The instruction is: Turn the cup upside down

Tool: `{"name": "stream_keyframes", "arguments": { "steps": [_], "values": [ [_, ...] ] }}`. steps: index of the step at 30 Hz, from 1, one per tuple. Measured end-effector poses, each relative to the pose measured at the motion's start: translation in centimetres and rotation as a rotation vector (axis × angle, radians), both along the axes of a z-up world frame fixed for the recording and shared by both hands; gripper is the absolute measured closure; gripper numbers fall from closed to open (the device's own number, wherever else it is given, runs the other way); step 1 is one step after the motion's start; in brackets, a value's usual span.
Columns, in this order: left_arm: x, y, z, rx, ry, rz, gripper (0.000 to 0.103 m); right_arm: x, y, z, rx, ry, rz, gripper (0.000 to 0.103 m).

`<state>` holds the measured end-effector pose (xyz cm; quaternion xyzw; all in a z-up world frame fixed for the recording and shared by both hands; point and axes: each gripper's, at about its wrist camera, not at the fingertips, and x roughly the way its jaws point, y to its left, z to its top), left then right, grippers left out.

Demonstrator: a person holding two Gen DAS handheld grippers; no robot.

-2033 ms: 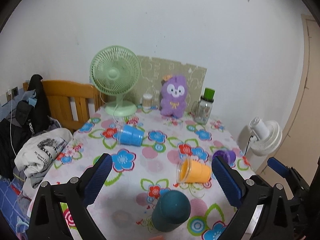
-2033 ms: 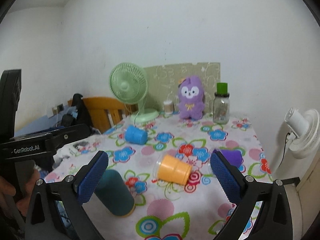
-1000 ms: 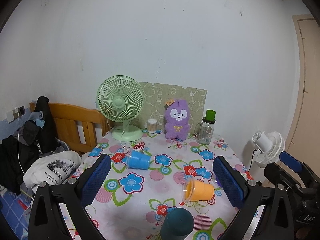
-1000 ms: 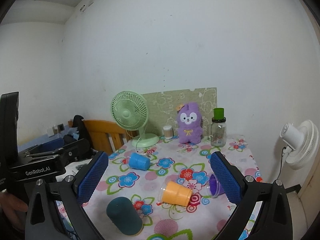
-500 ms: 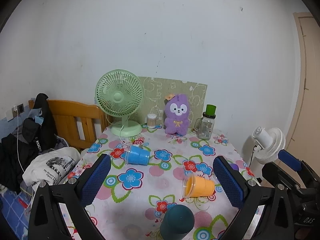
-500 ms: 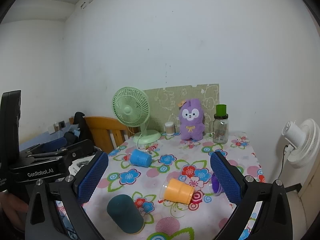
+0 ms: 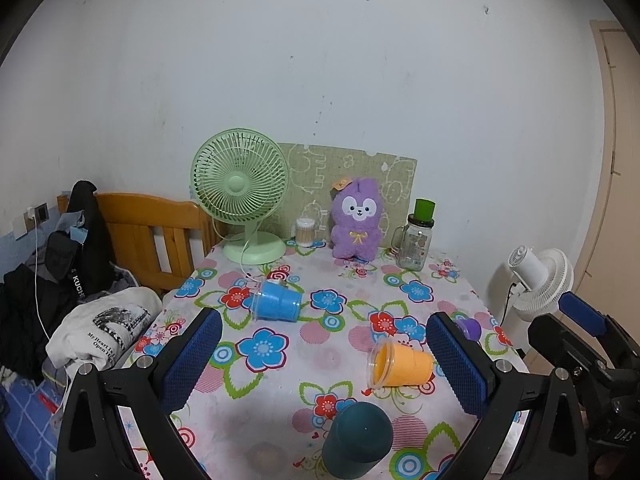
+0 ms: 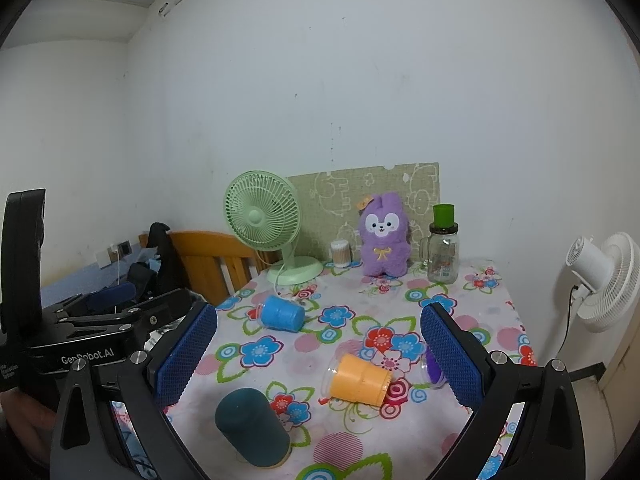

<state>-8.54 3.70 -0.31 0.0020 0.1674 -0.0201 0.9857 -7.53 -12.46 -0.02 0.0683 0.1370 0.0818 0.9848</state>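
Note:
Several cups are on the floral table (image 7: 280, 376). A dark teal cup (image 7: 357, 436) (image 8: 252, 424) stands upside down at the near edge. An orange cup (image 7: 401, 364) (image 8: 360, 378) lies on its side. A blue cup (image 7: 277, 302) (image 8: 281, 313) lies on its side farther back. A purple cup (image 7: 469, 327) (image 8: 433, 366) lies at the right, partly hidden by a finger. My left gripper (image 7: 322, 360) is open and empty above the near edge. My right gripper (image 8: 318, 354) is open and empty, over the orange cup.
A green fan (image 7: 240, 196), a cotton-swab jar (image 7: 305, 232), a purple plush (image 7: 356, 220) and a glass jar with green lid (image 7: 416, 240) stand along the back. A white fan (image 7: 536, 280) stands off the right edge. A wooden headboard (image 7: 152, 232) with clothes stands at left.
Both grippers tilted down and moved slightly closer to the table after having pulled back and up. The table now sits higher and larger in both views. No cup has moved.

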Motion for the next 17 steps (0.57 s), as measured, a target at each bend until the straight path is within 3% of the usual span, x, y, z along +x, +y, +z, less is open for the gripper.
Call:
{"name": "stream_keyframes", "arguments": {
  "steps": [17],
  "values": [
    [0.01,0.22,-0.24,-0.005,0.013,0.000,0.000,0.02,0.30,-0.10,-0.002,0.003,0.005,0.000]
  ]
}}
